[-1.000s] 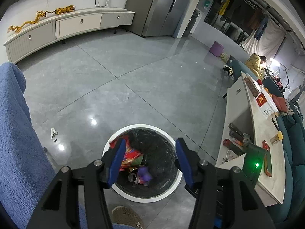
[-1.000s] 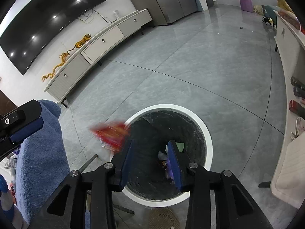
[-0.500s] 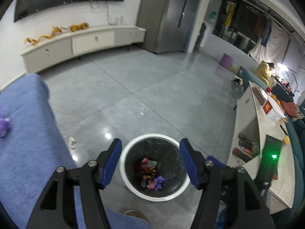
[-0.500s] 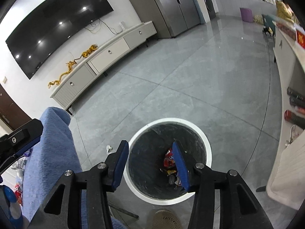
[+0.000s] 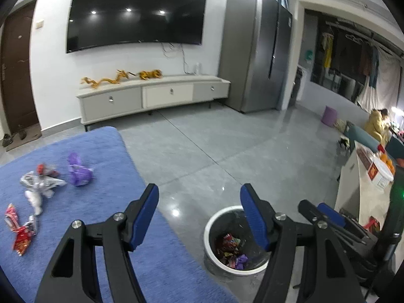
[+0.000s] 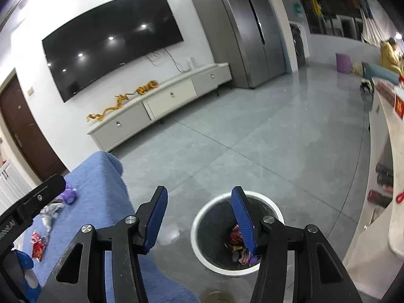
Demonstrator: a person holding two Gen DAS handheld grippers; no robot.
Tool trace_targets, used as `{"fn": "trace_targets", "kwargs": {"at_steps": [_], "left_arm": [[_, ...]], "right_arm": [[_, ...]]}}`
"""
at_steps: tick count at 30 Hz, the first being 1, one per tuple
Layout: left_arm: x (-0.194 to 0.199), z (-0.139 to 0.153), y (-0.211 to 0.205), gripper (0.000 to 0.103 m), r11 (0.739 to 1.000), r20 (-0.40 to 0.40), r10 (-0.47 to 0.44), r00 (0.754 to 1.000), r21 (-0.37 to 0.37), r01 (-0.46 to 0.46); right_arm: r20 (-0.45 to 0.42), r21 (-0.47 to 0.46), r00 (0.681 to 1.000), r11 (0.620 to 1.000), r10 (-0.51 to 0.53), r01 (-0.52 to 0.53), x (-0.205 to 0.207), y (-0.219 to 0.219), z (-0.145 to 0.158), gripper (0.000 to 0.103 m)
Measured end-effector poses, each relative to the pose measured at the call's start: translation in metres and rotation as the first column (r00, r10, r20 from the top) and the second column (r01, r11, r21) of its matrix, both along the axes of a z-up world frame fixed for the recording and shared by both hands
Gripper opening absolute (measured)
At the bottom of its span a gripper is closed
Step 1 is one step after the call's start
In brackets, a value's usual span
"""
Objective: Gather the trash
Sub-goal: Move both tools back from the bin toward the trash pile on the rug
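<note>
Trash wrappers [image 5: 231, 248] now lie in the white-rimmed bin [image 5: 209, 229] on the grey floor, a red packet having dropped there a second ago. Both grippers have since lifted from over the bin: the left gripper [image 5: 199, 207] and right gripper [image 6: 199, 209] are spread and hold nothing. More litter waits on the blue blanket [image 5: 106, 156] — a purple wrapper [image 5: 78, 173], a silver wrapper [image 5: 40, 184], red packets [image 5: 19, 232] — likely the next pickup.
</note>
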State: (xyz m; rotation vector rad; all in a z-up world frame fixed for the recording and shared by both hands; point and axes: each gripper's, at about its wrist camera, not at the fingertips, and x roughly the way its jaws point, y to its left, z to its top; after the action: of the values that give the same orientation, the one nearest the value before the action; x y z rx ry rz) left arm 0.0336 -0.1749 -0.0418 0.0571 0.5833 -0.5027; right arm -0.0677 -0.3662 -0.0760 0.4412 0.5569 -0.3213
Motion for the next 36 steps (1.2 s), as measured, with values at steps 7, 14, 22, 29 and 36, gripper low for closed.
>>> {"fn": "trace_targets", "kwargs": {"at_steps": [7, 14, 22, 29, 36], "left_arm": [[-0.022, 0.026, 0.044, 0.065, 0.996, 0.057, 0.071, 0.996, -0.053, -0.068], [-0.055, 0.051, 0.088, 0.067, 0.988, 0.124, 0.134, 0.983, -0.093, -0.123], [-0.102, 0.079, 0.138, 0.081, 0.965, 0.219, 0.242, 0.945, -0.151, -0.212], [-0.135, 0.093, 0.177, 0.081, 0.942, 0.26, 0.322, 0.91, -0.189, -0.279], [-0.153, 0.104, 0.2, 0.081, 0.926, 0.297, 0.368, 0.881, -0.206, -0.317]], "right_arm": [[0.047, -0.063, 0.998, 0.997, 0.041, -0.038, -0.013, 0.03, 0.032, 0.05], [0.098, -0.128, 0.99, 0.988, 0.099, -0.086, -0.031, 0.065, 0.062, 0.051], [0.178, -0.195, 0.969, 0.971, 0.172, -0.136, -0.059, 0.102, 0.098, 0.054], [0.234, -0.235, 0.942, 0.954, 0.24, -0.185, -0.079, 0.127, 0.118, 0.057], [0.279, -0.266, 0.917, 0.94, 0.286, -0.213, -0.089, 0.143, 0.133, 0.059]]}}
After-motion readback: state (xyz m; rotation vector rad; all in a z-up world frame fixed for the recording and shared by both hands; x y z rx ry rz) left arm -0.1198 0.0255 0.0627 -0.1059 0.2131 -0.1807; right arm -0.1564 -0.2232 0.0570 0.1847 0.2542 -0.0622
